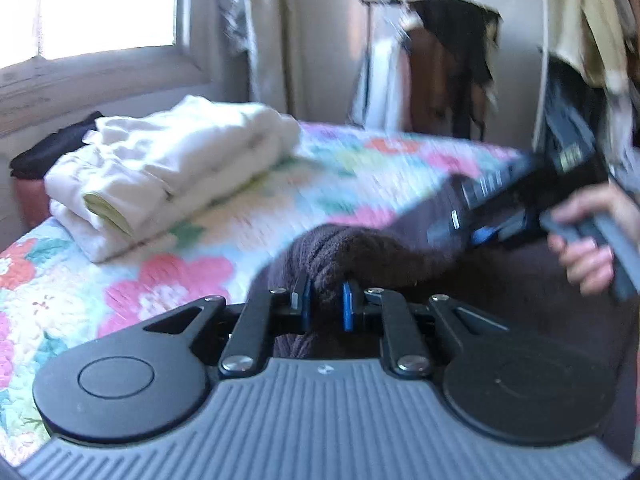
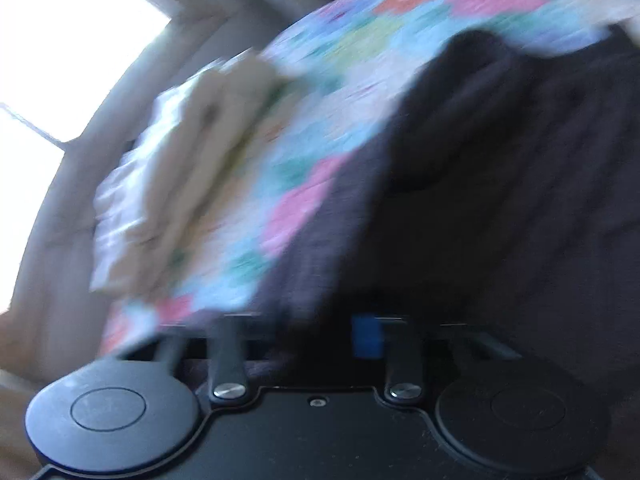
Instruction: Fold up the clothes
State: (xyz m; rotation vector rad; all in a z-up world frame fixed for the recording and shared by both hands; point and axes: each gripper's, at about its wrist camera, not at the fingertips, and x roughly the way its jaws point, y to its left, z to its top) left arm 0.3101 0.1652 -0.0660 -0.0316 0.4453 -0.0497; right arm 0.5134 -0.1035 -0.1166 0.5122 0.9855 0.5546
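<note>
A dark brown garment [image 1: 340, 248] lies crumpled on the flowered quilt [image 1: 360, 172]. My left gripper [image 1: 327, 306] is shut on a bunched fold of it, the cloth pinched between the blue pads [image 1: 348, 308]. To the right, a hand [image 1: 588, 248] holds my right gripper [image 1: 456, 216], its tip down on the same garment. The right wrist view is blurred. There the dark garment [image 2: 480, 160] covers the right gripper [image 2: 332, 336], which looks shut on the cloth. One blue pad [image 2: 366, 336] shows and the other is hidden.
A folded stack of white and cream clothes [image 1: 168, 176] [image 2: 180, 168] sits on the quilt's far left, a dark item [image 1: 52, 148] behind it. A window [image 1: 100, 4] is at the left. A rack of hanging clothes [image 1: 440, 60] stands beyond the bed.
</note>
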